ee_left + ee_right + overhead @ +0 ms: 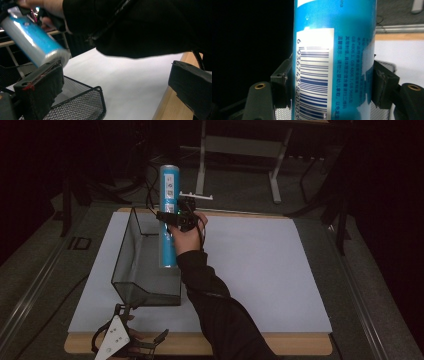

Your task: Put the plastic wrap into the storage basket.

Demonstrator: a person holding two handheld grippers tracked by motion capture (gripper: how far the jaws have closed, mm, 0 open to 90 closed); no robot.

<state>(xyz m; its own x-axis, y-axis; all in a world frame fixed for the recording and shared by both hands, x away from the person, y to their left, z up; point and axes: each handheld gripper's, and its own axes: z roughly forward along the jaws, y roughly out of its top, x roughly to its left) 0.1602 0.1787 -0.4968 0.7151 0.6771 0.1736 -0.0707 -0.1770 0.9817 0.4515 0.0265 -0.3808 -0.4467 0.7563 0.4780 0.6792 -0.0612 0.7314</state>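
Your right tool (176,216) is clamped on the blue tube (169,215), held upright over the mesh basket (131,270) on the desk (260,270), so I judge you're mid-carry: next lower it inside while your left tool (131,340), jaws apart, waits at the near edge.

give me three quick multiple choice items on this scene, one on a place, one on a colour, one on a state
1. Where is the tube's lower end?
A. over the mesh basket
B. on the floor
C. at the table's right edge

2. What colour is the tube?
A. red
B. blue
C. yellow

3. How is the right hand-held gripper?
A. open and empty
B. lying on the table
C. shut on the tube

Answers: 1 A, the high view shows its bottom end above the basket. 2 B, its wrap is blue with a white barcode label. 3 C, the right gripper view shows both jaws pressing its sides.
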